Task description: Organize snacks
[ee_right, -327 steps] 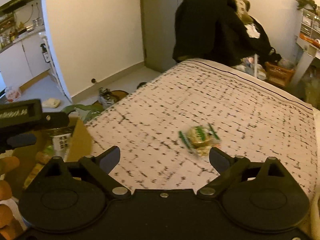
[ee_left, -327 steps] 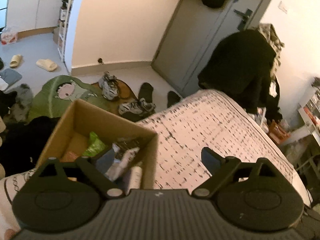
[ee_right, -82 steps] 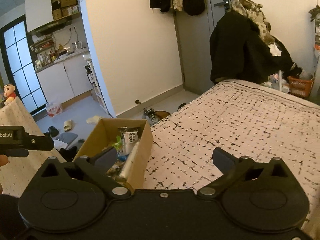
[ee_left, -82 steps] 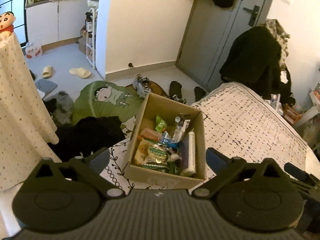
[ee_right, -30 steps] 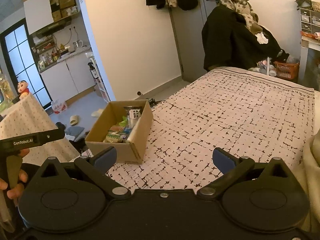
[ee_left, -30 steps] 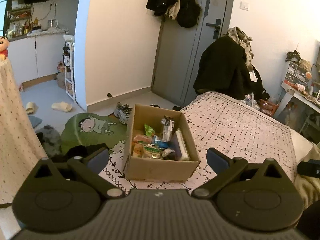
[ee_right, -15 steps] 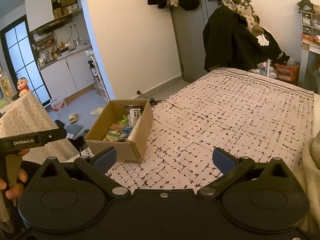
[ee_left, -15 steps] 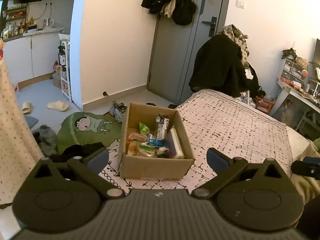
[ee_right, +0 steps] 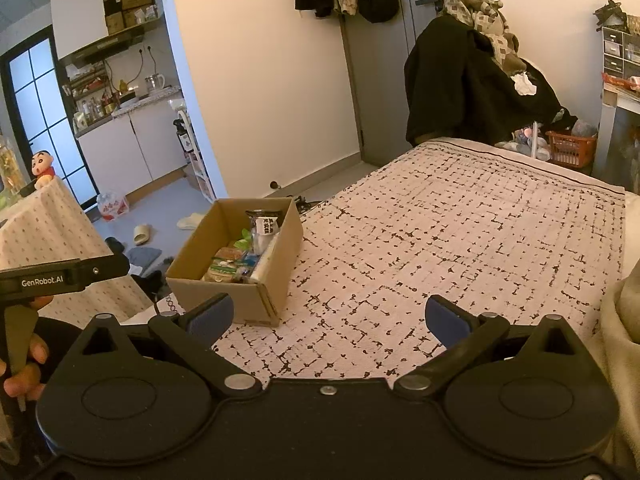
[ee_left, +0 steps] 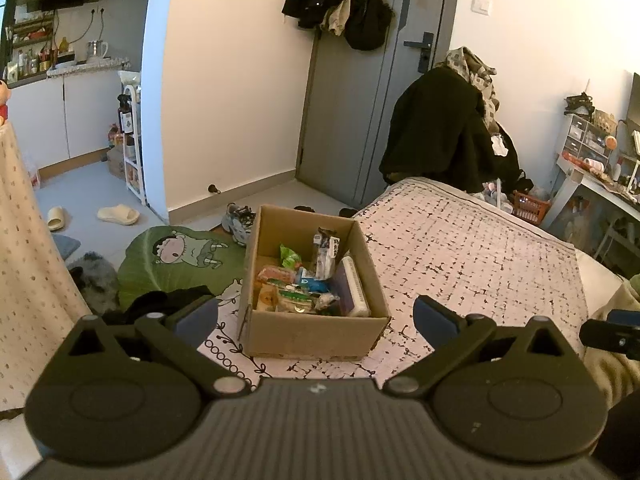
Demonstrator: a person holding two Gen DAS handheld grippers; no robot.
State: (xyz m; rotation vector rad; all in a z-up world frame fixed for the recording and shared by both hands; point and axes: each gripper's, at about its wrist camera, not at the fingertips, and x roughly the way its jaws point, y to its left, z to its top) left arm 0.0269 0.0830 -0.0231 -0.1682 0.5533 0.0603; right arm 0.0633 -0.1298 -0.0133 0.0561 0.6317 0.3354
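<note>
Left wrist view: left gripper (ee_left: 315, 316) w/ jaws spread wide, empty; cardboard box (ee_left: 312, 336) of snacks (ee_left: 308, 280) straight ahead of it on bed (ee_left: 472, 256); right gripper (ee_right: 326, 320) also wide apart, empty, box ahead to its left.

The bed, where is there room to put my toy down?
The patterned bed cover is bare from the cardboard box across to the far edge by the dark coat. The box is crowded with snacks, with little room inside.
</note>
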